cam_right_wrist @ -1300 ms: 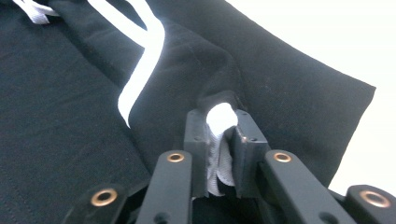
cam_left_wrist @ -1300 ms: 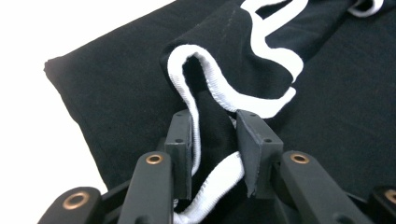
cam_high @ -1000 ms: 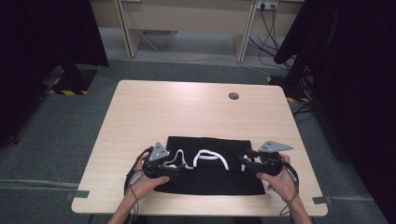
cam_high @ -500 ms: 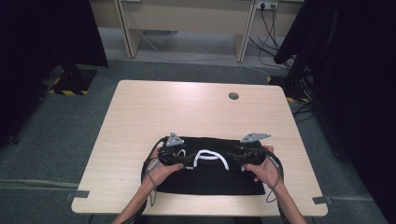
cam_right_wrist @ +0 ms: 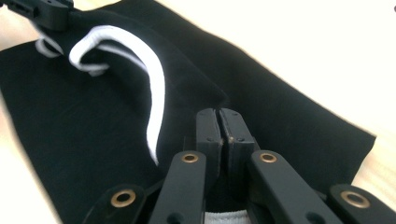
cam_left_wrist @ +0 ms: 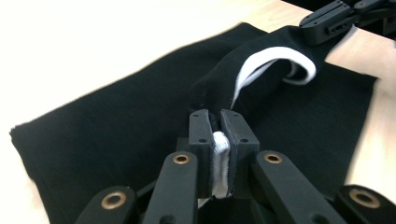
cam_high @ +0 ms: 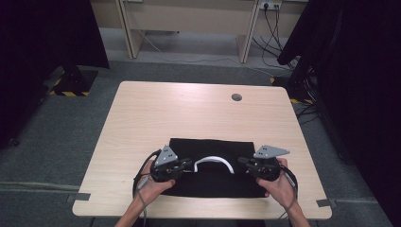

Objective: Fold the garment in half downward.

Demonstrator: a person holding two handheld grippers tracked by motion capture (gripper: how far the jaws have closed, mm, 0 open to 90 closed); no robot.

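A black garment with a white band is lying flat on the near half of the wooden table, close to the person's edge. Across its middle a fold of the cloth is lifting off the rest, and the white band is arching along that fold from one gripper to the other.

The left gripper is sitting at the nine o'clock end of the fold, pointing toward three o'clock. Its jaws have just been closing, and in the left gripper view the left gripper is clamping white ribbed fabric, with black cloth bunching up just past the tips toward twelve o'clock. The other gripper is showing at one o'clock in that view, holding the far end of the arch.

The right gripper is sitting at the three o'clock end, pointing toward nine o'clock. Its jaws have also just been closing; in the right gripper view the right gripper is pinching the black cloth tight, with the white band curving away toward eleven o'clock.

A hand is gripping each tool from the six o'clock side. A round grommet is sitting in the tabletop at one o'clock, well apart from the garment.
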